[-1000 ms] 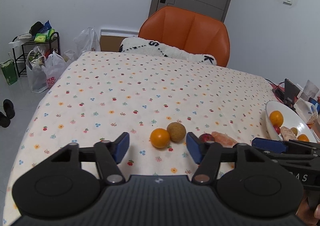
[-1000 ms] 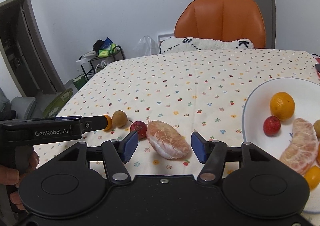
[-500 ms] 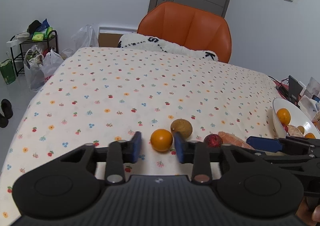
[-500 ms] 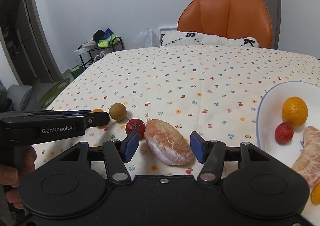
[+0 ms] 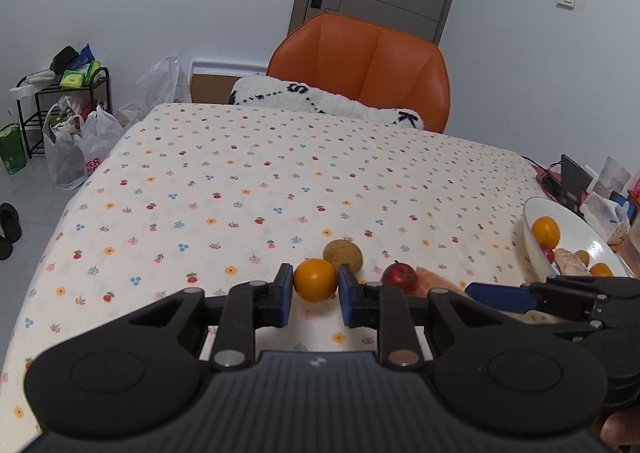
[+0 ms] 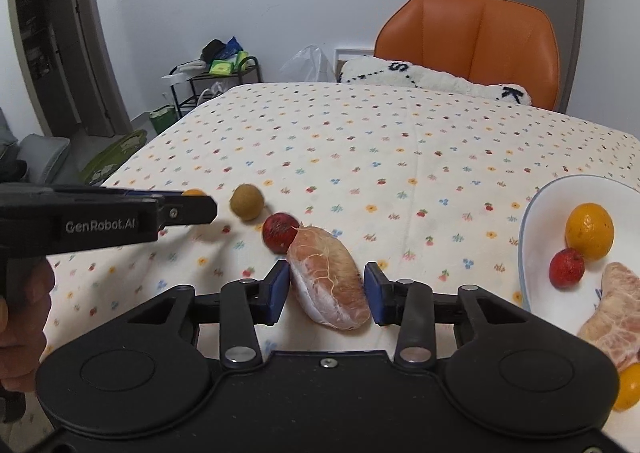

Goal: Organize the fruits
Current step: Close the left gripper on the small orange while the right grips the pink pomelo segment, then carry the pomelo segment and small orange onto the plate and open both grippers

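Since half a second ago the left claw (image 5: pixel 315 295) has narrowed to clamp the round orange citrus fruit (image 5: pixel 315 279), ready for lifting toward the white oval plate (image 5: pixel 534 249) at 3 o'clock, while the right claw (image 6: pixel 327 291) has narrowed but stays apart around the peeled pink pomelo segment (image 6: pixel 330 280).

Even soft indoor light, faint shadows, fisheye-bent dark corners, sharp focus.

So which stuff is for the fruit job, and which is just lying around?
For the job: orange, brown fruit, red fruit, peeled pomelo piece, white plate.

Just there: orange chair, fluffy cushion, plastic bags, shelf.
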`<state>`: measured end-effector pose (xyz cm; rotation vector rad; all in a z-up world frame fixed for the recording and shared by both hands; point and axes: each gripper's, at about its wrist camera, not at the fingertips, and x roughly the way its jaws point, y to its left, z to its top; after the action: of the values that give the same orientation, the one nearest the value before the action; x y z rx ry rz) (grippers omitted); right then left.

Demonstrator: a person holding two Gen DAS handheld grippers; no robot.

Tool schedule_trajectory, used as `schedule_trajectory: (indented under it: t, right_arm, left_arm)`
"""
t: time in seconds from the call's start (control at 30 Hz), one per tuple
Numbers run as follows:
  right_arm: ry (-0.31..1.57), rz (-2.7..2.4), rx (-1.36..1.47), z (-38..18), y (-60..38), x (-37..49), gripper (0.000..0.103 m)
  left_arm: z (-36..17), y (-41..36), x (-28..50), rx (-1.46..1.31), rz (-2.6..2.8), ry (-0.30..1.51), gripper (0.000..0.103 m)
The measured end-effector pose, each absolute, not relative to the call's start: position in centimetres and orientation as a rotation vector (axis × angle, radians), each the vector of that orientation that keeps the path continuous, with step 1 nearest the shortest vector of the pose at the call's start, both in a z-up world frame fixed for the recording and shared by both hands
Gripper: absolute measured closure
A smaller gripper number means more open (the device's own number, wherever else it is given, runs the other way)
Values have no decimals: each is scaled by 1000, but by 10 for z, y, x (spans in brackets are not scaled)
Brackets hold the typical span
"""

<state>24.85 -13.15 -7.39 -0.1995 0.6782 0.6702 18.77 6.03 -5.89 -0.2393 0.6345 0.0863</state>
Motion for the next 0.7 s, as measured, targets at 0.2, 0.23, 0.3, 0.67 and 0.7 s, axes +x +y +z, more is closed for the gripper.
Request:
schedule_trajectory:
  t: [0.2,0.23,0.3,0.67,0.7]
  right_arm:
    - [695,674,-141,-71,-148,237,67]
    - [695,673,-127,-70,-152,236,67]
    - [691,671,-107,-68,-159,234,67]
    - [630,656,-46,-49,-186,221,68]
    - [625,655,-42,-47,-189,220,68]
  left_arm:
    - [-51,50,179,-240,66,629,81]
    - [-49,48,177,-236,62,626,81]
    - [-47,44,174,-235,57,621,81]
    - [-31,20,162,-201,33,596,81]
    - [-29,18,162,-198,31,593,81]
